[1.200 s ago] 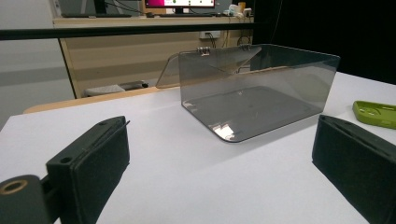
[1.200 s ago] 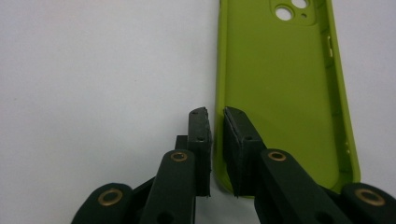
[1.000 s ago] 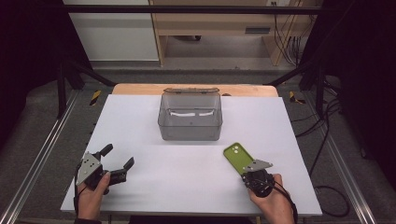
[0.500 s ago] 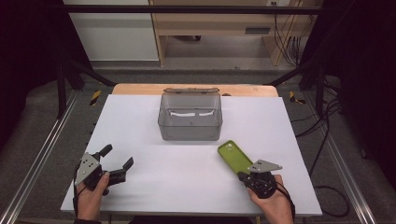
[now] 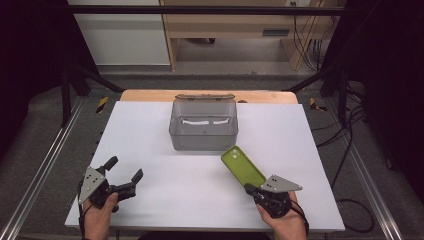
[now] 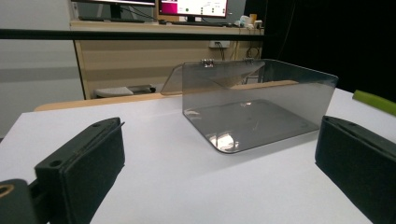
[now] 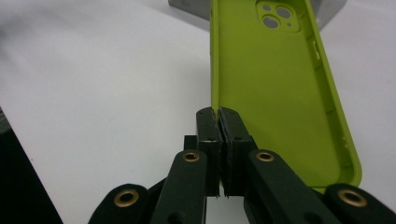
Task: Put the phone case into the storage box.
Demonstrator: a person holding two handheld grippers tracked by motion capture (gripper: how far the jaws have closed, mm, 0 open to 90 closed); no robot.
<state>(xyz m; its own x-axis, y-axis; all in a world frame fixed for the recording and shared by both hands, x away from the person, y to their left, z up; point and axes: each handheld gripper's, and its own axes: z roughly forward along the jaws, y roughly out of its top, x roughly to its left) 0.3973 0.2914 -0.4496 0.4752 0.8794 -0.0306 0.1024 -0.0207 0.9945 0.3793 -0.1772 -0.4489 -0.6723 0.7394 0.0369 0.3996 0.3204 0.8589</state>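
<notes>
Nearest me, the right gripper was clamped on the rim of the green case, its 2 jaws pressed together on that thin edge, the case carried clear of the table and tilted toward the bin. The left gripper idled at the near left, jaws wide apart, holding nothing. Farther off, the clear bin stood with its lid back, seemingly empty inside. I judged the pickup done; what was left was dropping the case into the bin.
</notes>
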